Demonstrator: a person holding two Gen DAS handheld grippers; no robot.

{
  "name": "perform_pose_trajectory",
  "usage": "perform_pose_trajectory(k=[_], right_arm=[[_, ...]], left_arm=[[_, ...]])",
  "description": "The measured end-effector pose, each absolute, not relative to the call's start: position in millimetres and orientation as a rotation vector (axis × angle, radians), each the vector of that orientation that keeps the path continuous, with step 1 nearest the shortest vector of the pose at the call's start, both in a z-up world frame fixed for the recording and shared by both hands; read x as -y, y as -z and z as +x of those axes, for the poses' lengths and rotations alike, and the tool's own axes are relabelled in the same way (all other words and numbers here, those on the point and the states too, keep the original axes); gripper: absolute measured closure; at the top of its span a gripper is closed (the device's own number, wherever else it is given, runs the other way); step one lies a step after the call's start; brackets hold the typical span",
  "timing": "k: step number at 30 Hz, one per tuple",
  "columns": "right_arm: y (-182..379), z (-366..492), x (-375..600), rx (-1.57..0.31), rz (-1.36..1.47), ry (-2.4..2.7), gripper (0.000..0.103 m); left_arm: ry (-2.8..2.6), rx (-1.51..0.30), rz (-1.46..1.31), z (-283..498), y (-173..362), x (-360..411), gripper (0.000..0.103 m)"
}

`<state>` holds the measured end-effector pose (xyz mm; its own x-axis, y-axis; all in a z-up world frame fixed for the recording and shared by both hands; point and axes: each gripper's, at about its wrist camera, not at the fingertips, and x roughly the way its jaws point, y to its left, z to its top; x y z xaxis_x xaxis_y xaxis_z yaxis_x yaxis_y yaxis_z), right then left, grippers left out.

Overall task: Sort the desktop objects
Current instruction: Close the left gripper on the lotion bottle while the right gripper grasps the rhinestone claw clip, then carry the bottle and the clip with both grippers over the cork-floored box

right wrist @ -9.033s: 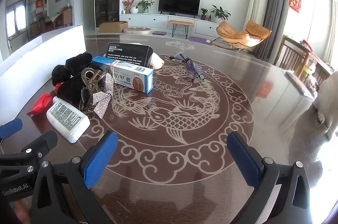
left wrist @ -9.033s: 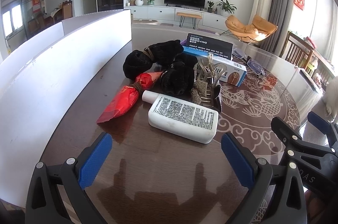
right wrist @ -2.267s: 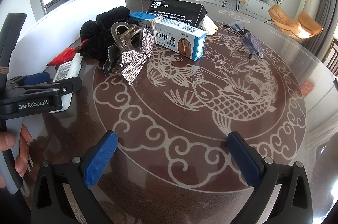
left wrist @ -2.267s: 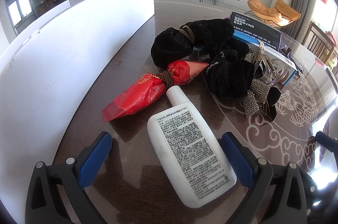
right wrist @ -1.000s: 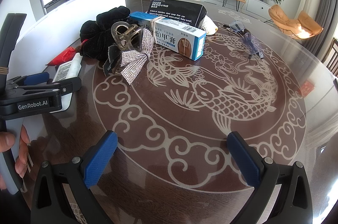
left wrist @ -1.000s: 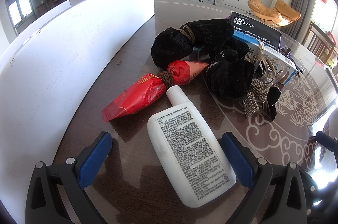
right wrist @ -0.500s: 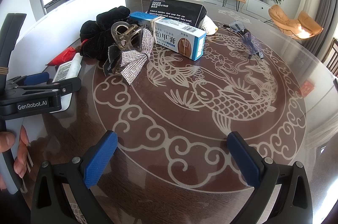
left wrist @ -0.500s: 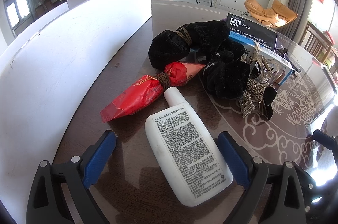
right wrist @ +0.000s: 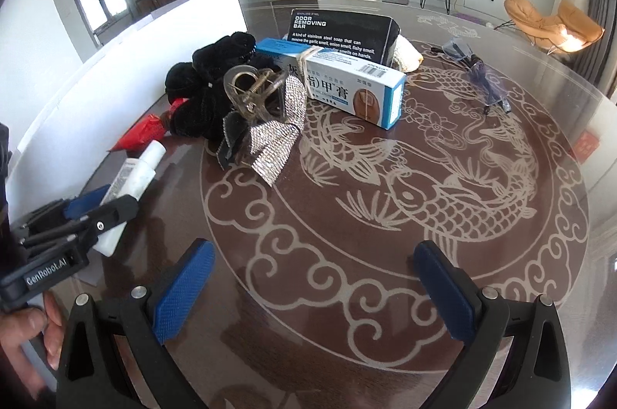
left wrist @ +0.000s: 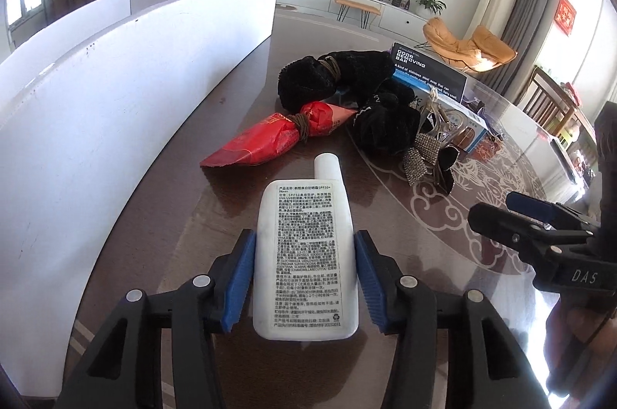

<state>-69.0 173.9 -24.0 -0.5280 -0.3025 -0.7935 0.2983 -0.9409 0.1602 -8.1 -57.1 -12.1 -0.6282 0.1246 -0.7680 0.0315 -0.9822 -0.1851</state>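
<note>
A white flat bottle point(left wrist: 302, 216) with printed text lies on the dark table, cap pointing away. My left gripper point(left wrist: 304, 251) straddles its lower half; the jaws are closing and both blue pads point(left wrist: 241, 270) touch the bottle's sides. From the right wrist view the same bottle point(right wrist: 135, 174) sticks out of the left gripper point(right wrist: 96, 204) at the far left. My right gripper point(right wrist: 308, 278) hangs open over the carp pattern with nothing between its fingers. It also shows at the right edge as the right gripper point(left wrist: 532, 216).
Behind the bottle lie a red tied pouch point(left wrist: 270, 139), black velvet scrunchies point(left wrist: 335, 77), a rhinestone hair clip point(right wrist: 266, 123), a blue-white box point(right wrist: 347, 85), a black box point(right wrist: 339, 31) and glasses point(right wrist: 482, 77). A white board point(left wrist: 115, 81) walls the table's left side.
The left jaws have closed from wide open onto the bottle's sides, and the gripper has moved forward along it. The bottle now lies straight between the pads. The right gripper stays open.
</note>
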Motion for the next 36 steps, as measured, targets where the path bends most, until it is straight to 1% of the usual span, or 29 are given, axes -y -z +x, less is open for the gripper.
perform_pose_trajectory(k=[2,5,9,10,11,12,16,20,24,26,29,32,36], right_arm=[[17,-84,-157,0.021,1.273,2.457,0.000],[20,-111,-125,-0.071,1.305,2.431,0.001],[29,-134,-103,-0.161,1.330,2.425,0.013],[29,-136,-101,-0.195,1.313,2.432,0.018],[29,-135,-99,-0.230,1.292,2.432,0.032],[29,-136,-101,-0.256,1.281,2.437,0.049],[23,-124,-123,-0.181,1.277,2.413,0.049],[17,-96,-153,-0.112,1.291,2.406,0.050],[-4,-76,-180,0.003,1.268,2.416,0.050],[-20,-72,-182,0.030,1.235,2.422,0.050],[-48,-70,-165,0.038,1.168,2.409,0.050],[-78,-72,-127,0.028,1.083,2.363,0.050],[-110,-77,-45,-0.003,0.963,2.266,0.050]], left_arm=[[-2.773,0.310,-1.325,-8,13,61,0.052],[-2.774,0.355,-1.307,-4,13,67,0.052],[-2.772,0.395,-1.274,-2,11,70,0.052],[-2.771,0.391,-1.274,-3,11,69,0.052],[-2.770,0.388,-1.275,-3,11,67,0.052],[-2.770,0.384,-1.274,-3,11,66,0.052],[-2.769,0.379,-1.255,-3,10,62,0.052],[-2.742,0.416,-1.221,1,4,60,0.052],[-2.735,0.429,-1.130,20,-20,57,0.052],[-2.726,0.475,-1.079,29,-38,61,0.052],[-2.750,0.514,-0.998,40,-71,83,0.052],[-2.833,0.528,-0.937,46,-100,123,0.052],[-2.974,0.537,-0.974,38,-117,194,0.052]])
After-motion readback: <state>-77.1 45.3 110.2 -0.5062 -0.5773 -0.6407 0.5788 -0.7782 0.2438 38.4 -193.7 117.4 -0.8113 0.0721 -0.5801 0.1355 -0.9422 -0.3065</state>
